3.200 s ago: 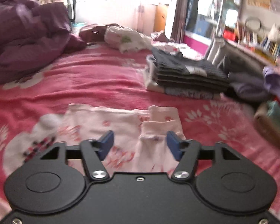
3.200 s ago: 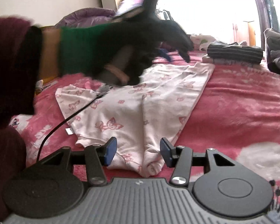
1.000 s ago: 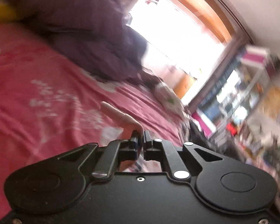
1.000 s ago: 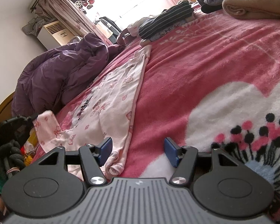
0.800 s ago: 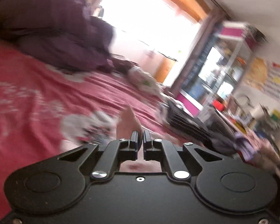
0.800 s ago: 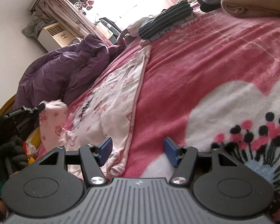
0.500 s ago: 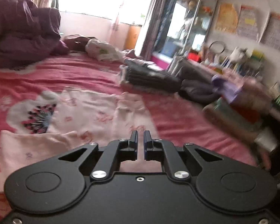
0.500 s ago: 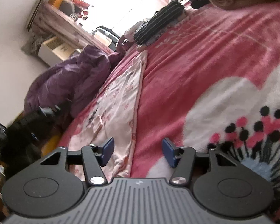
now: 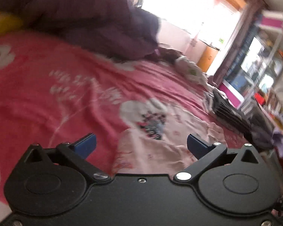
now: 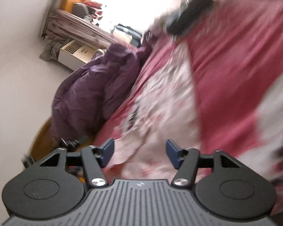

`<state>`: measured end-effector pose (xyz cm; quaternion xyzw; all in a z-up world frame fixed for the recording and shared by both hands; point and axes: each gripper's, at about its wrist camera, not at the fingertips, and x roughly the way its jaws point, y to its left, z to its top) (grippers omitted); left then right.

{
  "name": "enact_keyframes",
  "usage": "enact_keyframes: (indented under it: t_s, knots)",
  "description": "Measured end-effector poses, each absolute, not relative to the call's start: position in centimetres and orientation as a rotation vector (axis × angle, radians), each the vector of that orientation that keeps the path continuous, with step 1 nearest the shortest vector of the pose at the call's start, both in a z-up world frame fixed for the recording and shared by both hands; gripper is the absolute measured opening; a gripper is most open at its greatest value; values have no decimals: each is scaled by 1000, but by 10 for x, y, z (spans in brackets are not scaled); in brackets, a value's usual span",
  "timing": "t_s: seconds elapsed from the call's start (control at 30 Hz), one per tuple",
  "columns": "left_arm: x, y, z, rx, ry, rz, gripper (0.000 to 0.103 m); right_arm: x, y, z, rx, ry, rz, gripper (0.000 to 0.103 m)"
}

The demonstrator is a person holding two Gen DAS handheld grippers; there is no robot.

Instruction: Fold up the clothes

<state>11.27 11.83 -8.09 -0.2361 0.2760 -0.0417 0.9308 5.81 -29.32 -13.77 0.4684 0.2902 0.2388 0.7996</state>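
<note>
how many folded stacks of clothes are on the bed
1 that can be made out: a dark striped stack at the far right of the bed, beyond the pink garment. Blurred clothes further right may hide more.

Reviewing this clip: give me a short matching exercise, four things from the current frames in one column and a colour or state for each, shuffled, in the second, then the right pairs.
Things:
1. left gripper
2. pyjama garment
3. quilt
4. blanket

Colour or state:
A. purple, bunched up
B. red-pink, covers the bed
C. jaws wide open, nothing gripped
D. pale pink with a small print, lying on the bed

Pairs: 1-C, 2-D, 3-A, 4-B
</note>
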Motion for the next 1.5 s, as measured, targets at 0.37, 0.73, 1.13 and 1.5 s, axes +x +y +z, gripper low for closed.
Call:
enact_keyframes:
  t_s: [0.37, 0.73, 1.13, 1.5]
  knots:
    - [115, 162, -90, -663, 495, -104, 102, 138, -201, -152, 1141, 793, 384, 71]
    - [121, 169, -86, -716, 465, -162, 102, 152, -184, -163, 1121, 757, 296, 68]
    - [125, 175, -89, -763, 473, -180, 102, 153, -184, -174, 1184, 608, 251, 57]
    - [129, 180, -92, -803, 487, -187, 102, 176, -183, -174, 1149, 622, 211, 46]
